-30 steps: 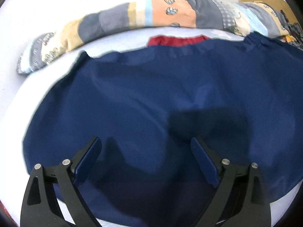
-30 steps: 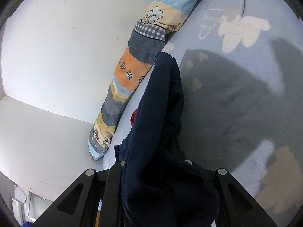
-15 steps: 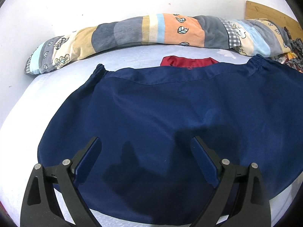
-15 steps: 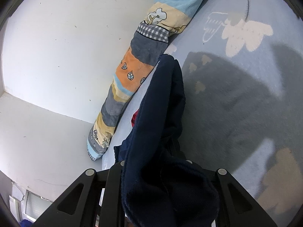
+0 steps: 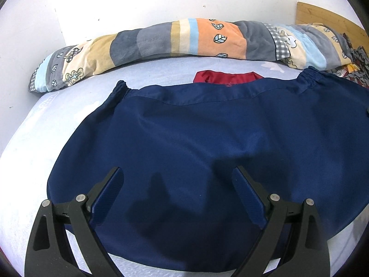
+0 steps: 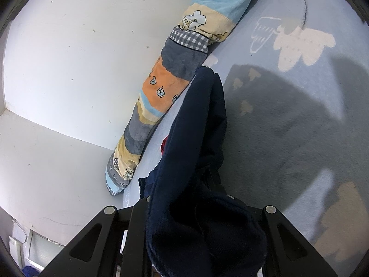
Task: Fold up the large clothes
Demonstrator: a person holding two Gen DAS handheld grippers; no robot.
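A large navy garment (image 5: 207, 143) lies spread flat on the pale blue bed sheet (image 5: 41, 138), its elastic edge toward the wall. My left gripper (image 5: 177, 180) hovers open above its near part, nothing between the blue pads. In the right wrist view my right gripper (image 6: 203, 210) is shut on a bunched fold of the navy garment (image 6: 198, 127), which drapes over the fingers and hides them. A red piece of cloth (image 5: 226, 77) peeks out behind the garment's far edge.
A long patchwork bolster (image 5: 184, 39) lies along the white wall at the back. A wooden headboard (image 5: 322, 16) and patterned cloth (image 5: 355, 60) sit at the far right. The sheet (image 6: 299, 115) right of the right gripper carries cloud prints and shadows.
The left gripper has pulled back and tilted up, so the bolster and wall now show fully and the garment looks farther away. The right gripper still holds the fold.
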